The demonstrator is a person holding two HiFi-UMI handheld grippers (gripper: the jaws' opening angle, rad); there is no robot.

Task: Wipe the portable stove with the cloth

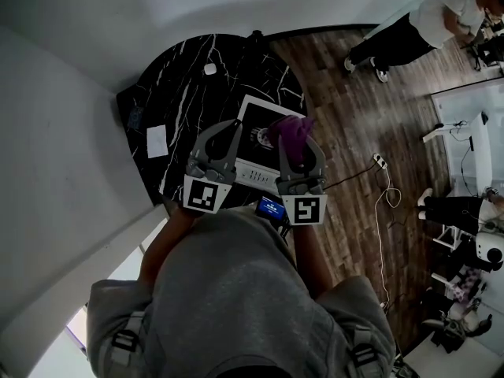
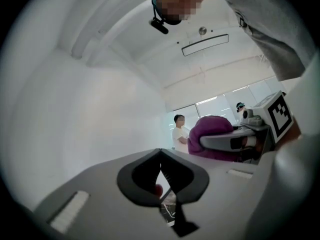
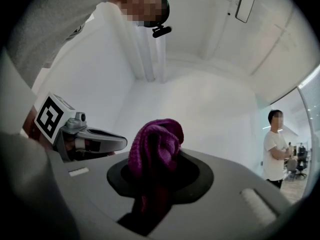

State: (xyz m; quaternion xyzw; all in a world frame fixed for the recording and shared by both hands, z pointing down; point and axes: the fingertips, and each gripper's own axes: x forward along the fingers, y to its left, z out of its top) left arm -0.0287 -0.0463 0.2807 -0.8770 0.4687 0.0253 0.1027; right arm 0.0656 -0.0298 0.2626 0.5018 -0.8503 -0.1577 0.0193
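The portable stove, white with a black top, sits on the near right part of the black marble table. Both grippers are held up level above it, close to the head camera. My right gripper is shut on a bunched purple cloth, which bulges up out of its jaws and hides the fingertips. My left gripper is shut with nothing between its jaws. The left gripper view shows the cloth-holding right gripper at its right. The stove is partly hidden behind both grippers.
A white card and a small white object lie on the table. A blue-screened device shows below the grippers. A power strip with cables lies on the wooden floor. Other people are at the far right; a white wall runs along the left.
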